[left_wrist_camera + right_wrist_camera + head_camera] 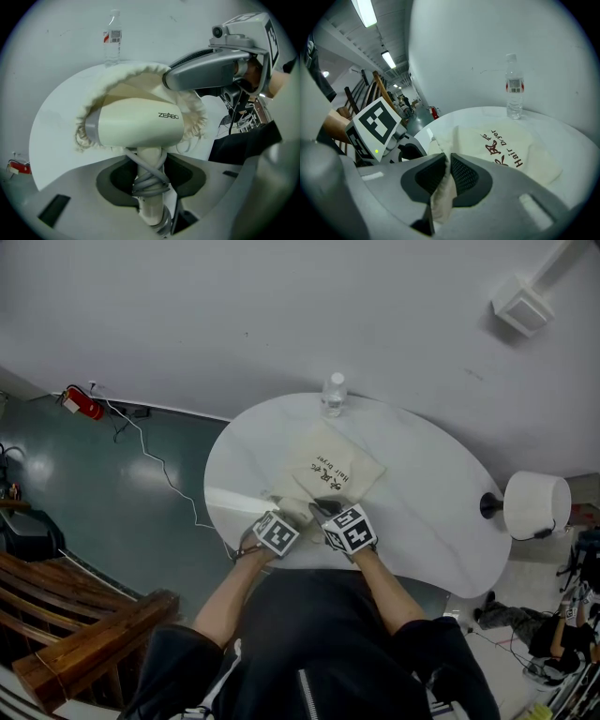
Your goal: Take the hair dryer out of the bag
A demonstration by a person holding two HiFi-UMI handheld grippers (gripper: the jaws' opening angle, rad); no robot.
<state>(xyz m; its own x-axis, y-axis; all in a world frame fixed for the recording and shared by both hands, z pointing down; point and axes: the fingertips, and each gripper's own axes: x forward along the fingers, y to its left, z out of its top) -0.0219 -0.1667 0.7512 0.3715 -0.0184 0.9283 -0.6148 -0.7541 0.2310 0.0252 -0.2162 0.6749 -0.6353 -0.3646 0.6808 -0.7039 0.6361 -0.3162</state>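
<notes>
— Jaws on the left gripper: condition?
— Clamped on the handle of the dryer. The grey cord is wound round that handle and caught in the same grip.
— Dryer location?
— Its cream body sits crosswise above those jaws, just in front of the mouth of the bag. The frilled rim arches over and behind it. Whether its far side lies inside the cloth, I cannot tell.
— Right gripper?
— Jaws pressed together on a fold of bag cloth at the open end.
— Bag itself?
— Lying flat on the white table, print facing up, closed end toward the bottle.
— Bottle?
— Upright at the table's far edge, close to the wall, near the bag but apart from it.
— Grippers relative to each other?
— Side by side at the table's near edge, both at the bag's open end, marker cubes facing up.
</notes>
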